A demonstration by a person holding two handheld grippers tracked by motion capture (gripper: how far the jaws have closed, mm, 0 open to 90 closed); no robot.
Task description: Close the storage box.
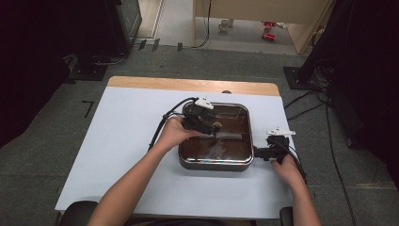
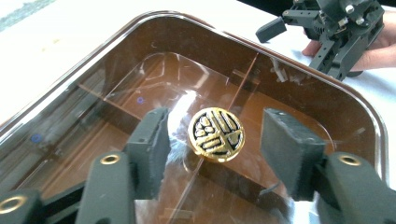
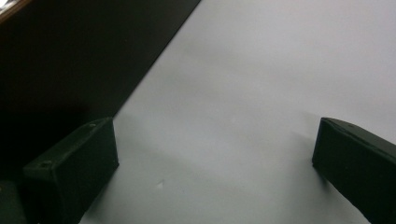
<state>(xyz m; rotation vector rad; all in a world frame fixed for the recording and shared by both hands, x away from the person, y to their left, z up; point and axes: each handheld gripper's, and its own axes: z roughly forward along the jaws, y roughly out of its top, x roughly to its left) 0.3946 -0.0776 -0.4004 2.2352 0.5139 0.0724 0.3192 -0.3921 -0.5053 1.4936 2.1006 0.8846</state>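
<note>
high view: my left gripper hangs over the square brown translucent plastic box with rounded corners on the white table sheet; my right gripper sits just beside the box's right wall.

left gripper view: jaws spread, nothing pinched. between them, not touching either pad, the round gold-and-black embossed knob stands on the glossy clear lid. i judge a hard, slick knob could slip from the pads if i close off-centre, and the lid may tilt.

right gripper view: jaws stand wide apart over matte sheet, dark box wall at left; no brace if the box slides.
</note>
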